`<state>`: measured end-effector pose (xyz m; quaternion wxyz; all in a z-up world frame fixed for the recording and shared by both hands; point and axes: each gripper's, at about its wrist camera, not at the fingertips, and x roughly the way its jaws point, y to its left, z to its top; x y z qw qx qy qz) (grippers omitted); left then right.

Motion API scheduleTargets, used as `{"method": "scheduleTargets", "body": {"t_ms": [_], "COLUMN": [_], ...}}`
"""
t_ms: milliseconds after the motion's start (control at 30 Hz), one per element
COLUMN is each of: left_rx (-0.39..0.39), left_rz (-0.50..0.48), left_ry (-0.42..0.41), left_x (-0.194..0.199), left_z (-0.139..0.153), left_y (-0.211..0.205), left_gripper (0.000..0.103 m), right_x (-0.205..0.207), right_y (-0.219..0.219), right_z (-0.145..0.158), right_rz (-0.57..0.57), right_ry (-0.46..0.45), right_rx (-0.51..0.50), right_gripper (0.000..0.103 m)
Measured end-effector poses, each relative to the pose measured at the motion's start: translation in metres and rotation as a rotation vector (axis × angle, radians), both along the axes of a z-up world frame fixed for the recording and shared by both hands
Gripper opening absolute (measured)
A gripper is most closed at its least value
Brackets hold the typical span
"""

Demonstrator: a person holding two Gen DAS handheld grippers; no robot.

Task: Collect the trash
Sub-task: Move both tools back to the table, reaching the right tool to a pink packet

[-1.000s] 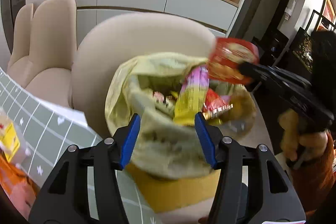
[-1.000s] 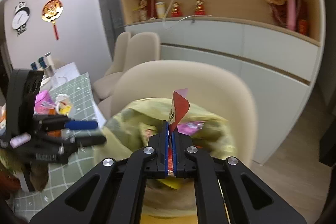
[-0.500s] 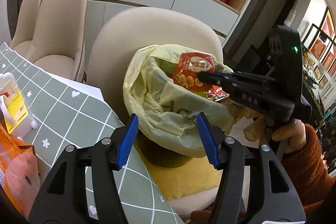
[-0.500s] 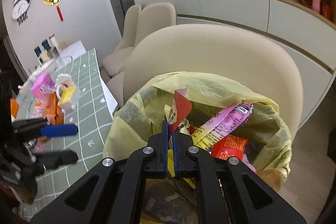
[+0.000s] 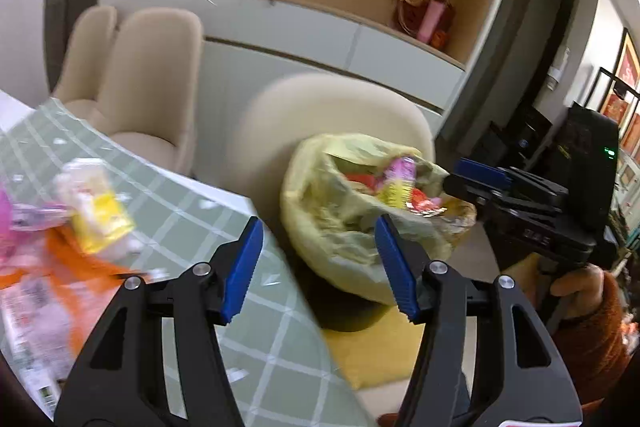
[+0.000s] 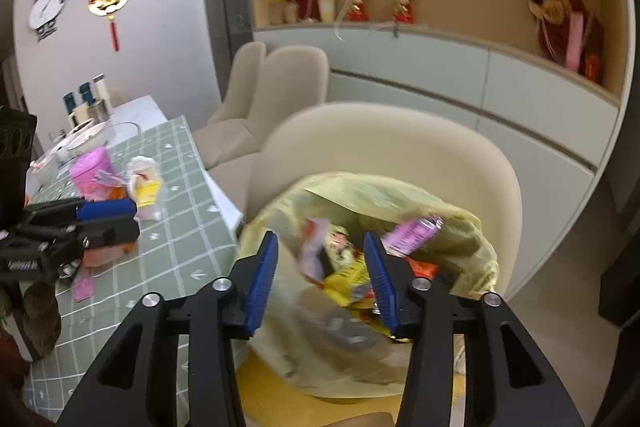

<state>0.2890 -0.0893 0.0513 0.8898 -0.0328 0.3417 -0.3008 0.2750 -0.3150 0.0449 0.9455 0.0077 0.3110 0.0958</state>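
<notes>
A bin lined with a yellow bag (image 6: 460, 227) (image 5: 320, 195) stands on a beige chair seat, full of wrappers. My right gripper (image 6: 320, 275) hovers over its mouth, jaws opening, nothing pressed between the pads; a red and white wrapper (image 6: 316, 247) is falling blurred into the bag below them. My left gripper (image 5: 318, 267) is open and empty, over the table's edge left of the bag. More trash lies on the green checked tablecloth (image 5: 188, 203): a white and yellow packet (image 5: 96, 207), an orange wrapper (image 5: 80, 263), pink packaging (image 6: 90, 171).
The beige chair back (image 6: 400, 155) rises behind the bag; two more chairs (image 5: 140, 75) stand further left. A yellow cushion (image 5: 380, 351) lies under the bin. White cabinets and shelves with ornaments line the wall. A hand in an orange sleeve (image 5: 588, 311) holds the right gripper.
The right gripper opened and let go of the red wrapper, which drops into the bag. The left gripper swung left away from the bag toward the table, still open.
</notes>
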Motion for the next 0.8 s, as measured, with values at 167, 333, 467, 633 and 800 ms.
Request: {"method": "scheduleTargets", "body": {"t_ms": [167, 333, 467, 633, 800], "left_rx": [0.060, 0.087, 0.099, 0.123, 0.083], "left_rz": [0.178, 0.353, 0.416, 0.437, 0.471], "left_ry": [-0.068, -0.036, -0.006, -0.017, -0.015], "left_x": [-0.017, -0.024, -0.026, -0.030, -0.027], "left_z": [0.003, -0.009, -0.021, -0.024, -0.017], "left_y": [0.079, 0.162, 0.207, 0.236, 0.257], "left_gripper": [0.057, 0.057, 0.057, 0.057, 0.057], "right_x": [-0.008, 0.001, 0.008, 0.015, 0.040], "right_y": [0.055, 0.100, 0.140, 0.194, 0.266], "right_z": [-0.005, -0.023, -0.037, -0.024, -0.016], "right_rz": [0.126, 0.193, 0.242, 0.353, 0.440], "right_ry": [0.004, 0.031, 0.061, -0.003, -0.123], "right_rx": [-0.018, -0.001, 0.000, -0.030, -0.174], "right_gripper": [0.050, 0.050, 0.050, 0.050, 0.050]}}
